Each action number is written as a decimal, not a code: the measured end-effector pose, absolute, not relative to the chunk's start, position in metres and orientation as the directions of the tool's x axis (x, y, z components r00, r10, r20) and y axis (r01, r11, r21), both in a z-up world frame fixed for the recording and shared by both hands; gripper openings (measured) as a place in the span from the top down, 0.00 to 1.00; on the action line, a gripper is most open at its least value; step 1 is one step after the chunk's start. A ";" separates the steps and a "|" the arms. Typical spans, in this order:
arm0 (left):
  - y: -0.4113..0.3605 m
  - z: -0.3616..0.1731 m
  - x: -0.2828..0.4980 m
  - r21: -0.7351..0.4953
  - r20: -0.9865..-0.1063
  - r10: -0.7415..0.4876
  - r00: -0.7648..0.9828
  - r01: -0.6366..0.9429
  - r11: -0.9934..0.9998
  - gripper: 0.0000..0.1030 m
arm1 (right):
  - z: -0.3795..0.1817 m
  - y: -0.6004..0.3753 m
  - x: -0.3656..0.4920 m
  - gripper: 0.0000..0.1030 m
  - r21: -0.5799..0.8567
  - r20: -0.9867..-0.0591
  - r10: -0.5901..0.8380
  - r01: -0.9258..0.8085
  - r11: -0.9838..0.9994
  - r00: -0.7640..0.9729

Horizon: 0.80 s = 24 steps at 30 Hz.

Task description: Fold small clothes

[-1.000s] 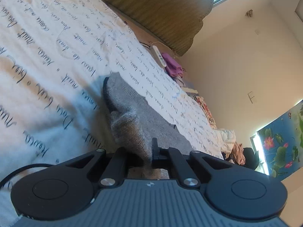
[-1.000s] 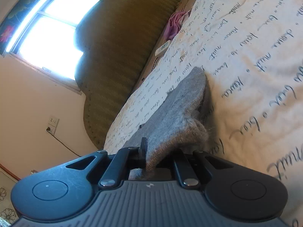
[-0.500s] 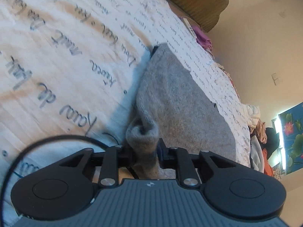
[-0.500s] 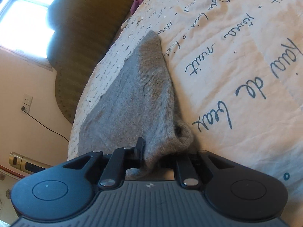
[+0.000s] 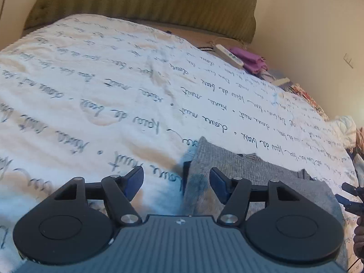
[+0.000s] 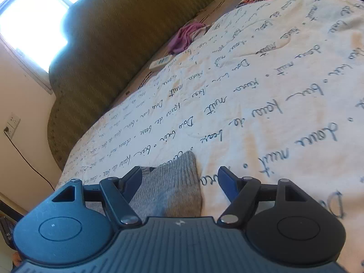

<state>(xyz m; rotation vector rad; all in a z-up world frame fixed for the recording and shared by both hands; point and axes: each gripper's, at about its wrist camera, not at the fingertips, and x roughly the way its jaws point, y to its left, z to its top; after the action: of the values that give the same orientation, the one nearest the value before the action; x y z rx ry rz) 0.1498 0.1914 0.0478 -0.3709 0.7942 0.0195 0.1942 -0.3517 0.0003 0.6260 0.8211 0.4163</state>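
Observation:
A grey knit garment (image 5: 245,170) lies flat on the white bedspread with dark script (image 5: 102,86). In the left wrist view its left edge runs under my left gripper (image 5: 176,179), whose jaws are opening, with the pads clear of the cloth. In the right wrist view the garment's right corner (image 6: 173,182) lies between the fingers of my right gripper (image 6: 179,180); its jaws are opening too and do not press on the knit. The right gripper's tips (image 5: 350,193) show at the far right edge of the left wrist view.
An olive padded headboard (image 5: 141,2) closes the far end of the bed. A white remote (image 5: 229,55) and a purple cloth (image 5: 248,60) lie near it. More clothes (image 5: 343,132) pile at the bed's right side. A bright window (image 6: 29,20) is behind the headboard.
Both grippers were shut on bunched corners of the grey garment; now both have let go and stand wide, the garment lies flat, and both have drawn back and swung toward the headboard.

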 end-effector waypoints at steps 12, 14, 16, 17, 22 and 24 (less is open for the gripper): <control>0.161 0.029 0.192 -0.117 -0.703 0.019 0.711 -0.142 0.983 0.94 | -0.015 -0.331 0.214 0.91 0.657 -0.529 0.577 -0.130 0.742 0.622; 0.166 0.012 0.193 -0.128 -0.731 0.023 0.682 -0.169 0.977 0.92 | -0.033 -0.333 0.218 0.91 0.659 -0.561 0.572 -0.095 0.746 0.598; 0.160 0.015 0.185 -0.083 -0.705 0.051 0.707 -0.153 0.985 0.87 | -0.035 -0.334 0.213 0.90 0.677 -0.536 0.574 -0.092 0.730 0.619; 0.158 0.020 0.180 -0.070 -0.698 0.061 0.713 -0.153 0.986 0.78 | -0.031 -0.335 0.210 0.89 0.683 -0.528 0.570 -0.083 0.725 0.629; 0.152 0.066 0.145 -0.078 -0.574 0.068 0.816 -0.138 0.987 0.65 | 0.014 -0.346 0.187 0.52 0.627 -0.451 0.460 -0.096 0.773 0.764; 0.143 0.079 0.140 -0.127 -0.547 0.010 0.837 -0.095 0.987 0.58 | 0.033 -0.338 0.178 0.50 0.611 -0.403 0.475 -0.157 0.776 0.782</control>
<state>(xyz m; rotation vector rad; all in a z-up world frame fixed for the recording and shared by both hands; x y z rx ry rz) 0.1403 0.1428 0.0794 -0.1514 0.5770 0.0558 0.1781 -0.3379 0.0325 0.5898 0.5782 0.3632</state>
